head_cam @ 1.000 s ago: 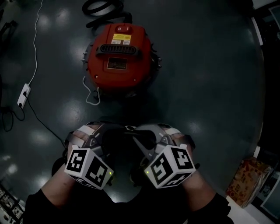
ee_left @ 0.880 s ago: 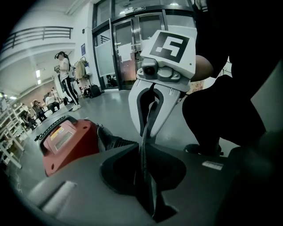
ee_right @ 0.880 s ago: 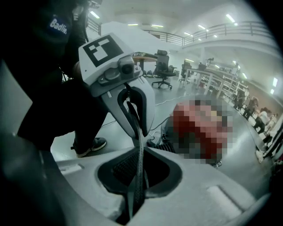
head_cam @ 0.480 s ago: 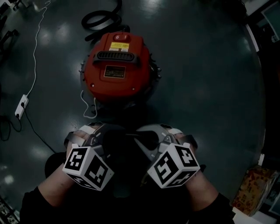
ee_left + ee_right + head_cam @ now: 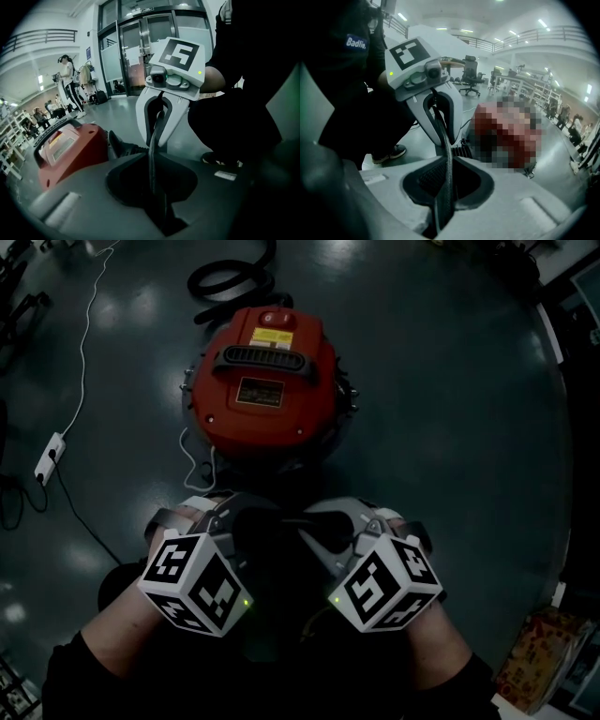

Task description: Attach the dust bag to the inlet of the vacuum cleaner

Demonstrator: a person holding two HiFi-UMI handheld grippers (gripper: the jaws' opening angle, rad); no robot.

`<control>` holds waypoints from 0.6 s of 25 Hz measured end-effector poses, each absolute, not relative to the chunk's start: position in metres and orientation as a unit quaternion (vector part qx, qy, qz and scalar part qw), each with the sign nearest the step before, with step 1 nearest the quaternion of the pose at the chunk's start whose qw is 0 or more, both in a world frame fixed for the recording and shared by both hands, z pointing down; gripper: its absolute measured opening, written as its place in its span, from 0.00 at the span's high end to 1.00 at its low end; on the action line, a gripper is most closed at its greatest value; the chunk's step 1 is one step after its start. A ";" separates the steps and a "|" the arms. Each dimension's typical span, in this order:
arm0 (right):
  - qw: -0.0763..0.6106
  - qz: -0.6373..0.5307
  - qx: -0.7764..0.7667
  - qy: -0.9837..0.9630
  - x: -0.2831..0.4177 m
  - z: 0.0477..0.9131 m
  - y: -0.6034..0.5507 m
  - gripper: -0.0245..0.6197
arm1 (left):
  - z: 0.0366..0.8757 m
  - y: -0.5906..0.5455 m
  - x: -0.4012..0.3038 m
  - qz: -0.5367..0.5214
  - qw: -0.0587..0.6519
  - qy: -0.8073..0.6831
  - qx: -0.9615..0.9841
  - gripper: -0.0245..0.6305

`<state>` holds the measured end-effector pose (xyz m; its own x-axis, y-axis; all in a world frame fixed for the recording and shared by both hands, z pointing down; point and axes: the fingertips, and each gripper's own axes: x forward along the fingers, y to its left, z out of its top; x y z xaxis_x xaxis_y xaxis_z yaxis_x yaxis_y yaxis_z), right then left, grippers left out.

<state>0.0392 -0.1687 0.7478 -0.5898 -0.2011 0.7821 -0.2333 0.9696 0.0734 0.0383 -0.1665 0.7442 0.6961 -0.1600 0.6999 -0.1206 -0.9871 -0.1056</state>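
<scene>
The red vacuum cleaner [image 5: 267,376] stands on the dark floor, seen from above, and shows low at the left of the left gripper view [image 5: 70,150]. Below it both grippers are held close together. My left gripper [image 5: 230,517] and right gripper [image 5: 323,517] face each other, each shut on an edge of the dark dust bag [image 5: 272,549]. In both gripper views the bag is a thin dark sheet [image 5: 152,159] [image 5: 445,164] running from one gripper's jaws into the other's. The right jaws have just been opening a little, with the sheet still between them.
A black hose [image 5: 230,277] lies coiled behind the vacuum. A white power strip [image 5: 52,451] and its cord lie at the left, and a white cord [image 5: 197,451] loops by the vacuum's base. A cardboard box [image 5: 534,662] sits at the bottom right. People [image 5: 70,89] stand far off.
Both grippers, still holding the bag, have come a little closer to the vacuum. The head camera's aim has shifted slightly.
</scene>
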 end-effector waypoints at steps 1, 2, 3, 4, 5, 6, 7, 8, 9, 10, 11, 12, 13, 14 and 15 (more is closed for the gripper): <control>0.437 0.014 0.121 -0.891 0.036 0.747 -0.170 0.90 | 0.744 -0.168 0.035 -0.381 0.022 0.078 -0.921 0.90; 0.438 0.010 0.120 -0.891 0.033 0.747 -0.171 0.90 | 0.744 -0.169 0.032 -0.381 0.018 0.079 -0.921 0.90; 0.440 0.006 0.119 -0.890 0.032 0.747 -0.172 0.90 | 0.744 -0.171 0.031 -0.381 0.014 0.080 -0.921 0.90; 0.442 0.005 0.119 -0.889 0.031 0.747 -0.172 0.90 | 0.745 -0.172 0.030 -0.381 0.010 0.080 -0.921 0.89; 0.441 0.006 0.120 -0.889 0.031 0.748 -0.173 0.90 | 0.745 -0.172 0.030 -0.381 0.007 0.078 -0.921 0.89; 0.438 0.010 0.121 -0.891 0.032 0.748 -0.172 0.90 | 0.745 -0.173 0.032 -0.381 0.005 0.076 -0.921 0.89; 0.434 0.016 0.124 -0.892 0.034 0.748 -0.172 0.90 | 0.745 -0.173 0.034 -0.381 0.006 0.074 -0.921 0.89; 0.429 0.023 0.127 -0.894 0.037 0.748 -0.172 0.90 | 0.745 -0.173 0.036 -0.383 0.009 0.070 -0.921 0.89; 0.422 0.031 0.131 -0.896 0.039 0.749 -0.172 0.90 | 0.746 -0.173 0.039 -0.386 0.013 0.067 -0.920 0.89; 0.416 0.039 0.134 -0.899 0.040 0.750 -0.172 0.90 | 0.746 -0.173 0.040 -0.390 0.016 0.063 -0.919 0.88; 0.411 0.044 0.136 -0.900 0.041 0.751 -0.172 0.90 | 0.747 -0.173 0.041 -0.393 0.017 0.059 -0.918 0.88; 0.409 0.047 0.138 -0.901 0.042 0.751 -0.172 0.90 | 0.748 -0.174 0.042 -0.395 0.017 0.055 -0.917 0.88; 0.409 0.046 0.138 -0.901 0.042 0.752 -0.172 0.90 | 0.748 -0.174 0.043 -0.395 0.017 0.052 -0.917 0.88; 0.412 0.044 0.136 -0.900 0.042 0.752 -0.173 0.90 | 0.748 -0.174 0.043 -0.395 0.016 0.049 -0.917 0.88; 0.416 0.040 0.132 -0.899 0.042 0.752 -0.173 0.90 | 0.749 -0.174 0.043 -0.394 0.015 0.049 -0.918 0.88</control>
